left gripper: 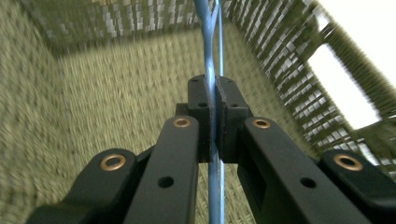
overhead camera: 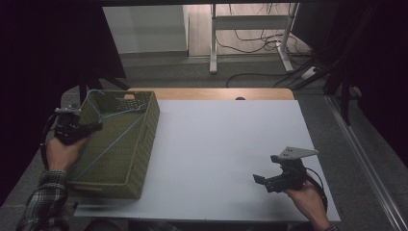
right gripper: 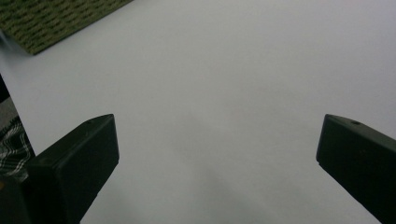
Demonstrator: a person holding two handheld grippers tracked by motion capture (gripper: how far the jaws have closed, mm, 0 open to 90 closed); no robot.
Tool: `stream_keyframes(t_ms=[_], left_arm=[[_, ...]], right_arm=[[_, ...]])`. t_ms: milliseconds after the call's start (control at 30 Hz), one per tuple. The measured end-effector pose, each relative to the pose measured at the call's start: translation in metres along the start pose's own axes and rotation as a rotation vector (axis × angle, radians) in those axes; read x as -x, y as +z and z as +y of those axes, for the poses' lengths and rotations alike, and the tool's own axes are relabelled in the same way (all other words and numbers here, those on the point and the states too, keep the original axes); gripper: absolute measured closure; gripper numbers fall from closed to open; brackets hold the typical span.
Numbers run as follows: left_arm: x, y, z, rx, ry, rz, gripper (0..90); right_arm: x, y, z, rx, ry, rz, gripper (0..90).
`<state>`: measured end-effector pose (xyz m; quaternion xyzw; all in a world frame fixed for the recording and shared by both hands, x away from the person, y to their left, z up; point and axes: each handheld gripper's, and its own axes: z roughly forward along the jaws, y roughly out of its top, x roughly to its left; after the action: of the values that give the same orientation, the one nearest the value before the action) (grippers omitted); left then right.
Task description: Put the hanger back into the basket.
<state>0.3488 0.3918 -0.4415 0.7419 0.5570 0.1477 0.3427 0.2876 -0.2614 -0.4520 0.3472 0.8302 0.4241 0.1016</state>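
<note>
A blue wire hanger lies slanted inside the olive woven basket at the table's left. My left gripper reaches over the basket's left rim and is shut on the hanger. In the left gripper view the jaws press together on the blue wire, with the basket's woven wall behind. My right gripper hovers over the white table top at the front right, open. In the right gripper view its jaws stand wide apart over bare white surface, and a basket corner shows at upper left.
A wooden table edge runs beyond the white top. On the floor behind stand a white desk frame and loose cables. A plaid sleeve enters at the bottom left.
</note>
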Motion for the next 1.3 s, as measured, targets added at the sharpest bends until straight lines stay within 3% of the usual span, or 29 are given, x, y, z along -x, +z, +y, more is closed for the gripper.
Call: stream_keyframes(t_ms=[100, 200, 233, 300, 367, 467, 633, 700, 800, 933, 1033, 1200, 1300], left_arm=[[-0.003, 0.01, -0.005, -0.045, -0.011, 0.001, 86.7], [0.0, 0.01, -0.005, -0.053, 0.015, 0.06, 85.9], [0.001, 0.008, -0.005, -0.031, 0.006, 0.072, 84.1], [0.002, 0.0, -0.003, 0.016, -0.018, 0.077, 71.0], [0.007, -0.009, -0.001, 0.052, -0.01, 0.077, 61.5], [0.023, -0.021, 0.001, 0.085, 0.021, 0.042, 47.5], [0.057, -0.036, -0.004, 0.132, 0.102, -0.078, 25.8], [0.07, -0.041, -0.008, 0.133, 0.112, -0.123, 19.4], [0.087, -0.047, -0.016, 0.165, 0.123, -0.194, 14.3], [0.111, -0.05, -0.029, 0.19, 0.156, -0.257, 9.7], [0.129, -0.047, -0.04, 0.19, 0.182, -0.278, 6.5], [0.156, -0.04, -0.058, 0.19, 0.237, -0.258, 2.6], [0.166, -0.031, -0.072, 0.176, 0.243, -0.249, 1.7]], right_arm=[[0.0, -0.001, -0.001, 0.018, -0.007, -0.014, 0.0], [-0.001, 0.0, -0.003, 0.013, -0.02, -0.018, 0.0], [-0.002, 0.002, -0.003, 0.008, -0.026, -0.017, 0.0], [-0.003, 0.003, -0.003, -0.004, -0.028, -0.013, 0.0], [-0.006, 0.003, -0.002, -0.008, -0.036, -0.011, 0.0], [-0.009, 0.001, -0.001, 0.0, -0.052, -0.016, 0.0], [-0.011, -0.004, 0.0, 0.009, -0.045, -0.022, 0.0], [-0.012, -0.006, -0.001, 0.011, -0.047, -0.029, 0.0], [-0.014, -0.009, -0.002, 0.014, -0.042, -0.034, 0.0], [-0.014, -0.012, -0.003, 0.015, -0.045, -0.04, 0.0], [-0.015, -0.013, -0.006, 0.015, -0.043, -0.043, 0.0], [-0.014, -0.015, -0.011, 0.007, -0.038, -0.051, 0.0], [-0.013, -0.015, -0.015, -0.004, -0.039, -0.057, 0.0]])
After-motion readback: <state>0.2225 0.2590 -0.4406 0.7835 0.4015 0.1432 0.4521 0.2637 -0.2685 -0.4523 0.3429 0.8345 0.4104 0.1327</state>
